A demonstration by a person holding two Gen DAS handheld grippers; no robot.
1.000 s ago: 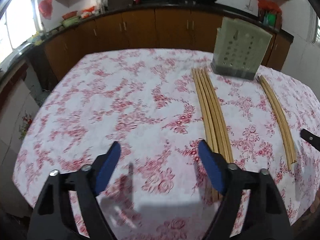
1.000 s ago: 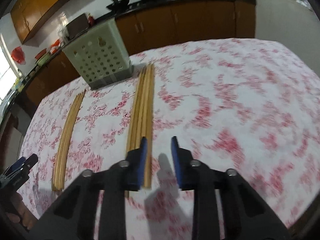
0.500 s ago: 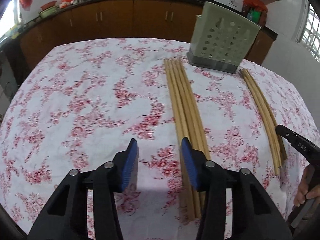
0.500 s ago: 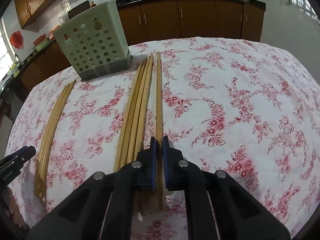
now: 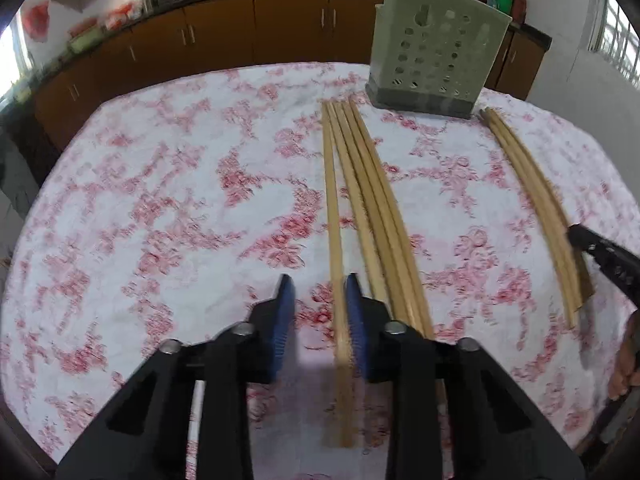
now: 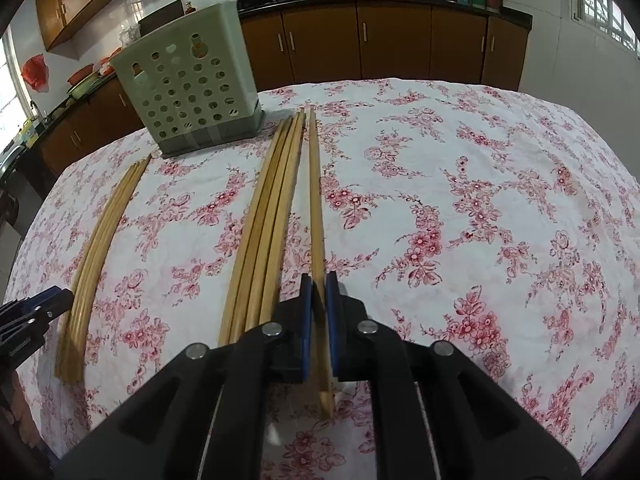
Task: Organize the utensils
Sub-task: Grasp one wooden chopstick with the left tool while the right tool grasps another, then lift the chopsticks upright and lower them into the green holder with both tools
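A green perforated utensil holder (image 5: 436, 56) (image 6: 192, 84) stands at the far side of the table. Two groups of long bamboo chopsticks lie on the floral cloth. My left gripper (image 5: 318, 296) is open; one chopstick (image 5: 334, 220), apart from its bundle (image 5: 376, 216), runs between its jaws by the right pad. My right gripper (image 6: 319, 300) is shut on one chopstick (image 6: 316, 200) beside the other bundle (image 6: 272, 208). Each gripper's tip shows at the edge of the other view, by the far group (image 5: 536, 208) (image 6: 104, 232).
The round table's floral cloth (image 6: 480, 200) spreads to the right in the right wrist view and to the left (image 5: 160, 200) in the left wrist view. Brown kitchen cabinets (image 6: 380, 40) run behind the table. The table edge curves close below both grippers.
My left gripper has narrowed and moved right over the bundle's leftmost chopstick, now apart from the rest. My right gripper has closed on a chopstick, which now sits apart from its bundle.
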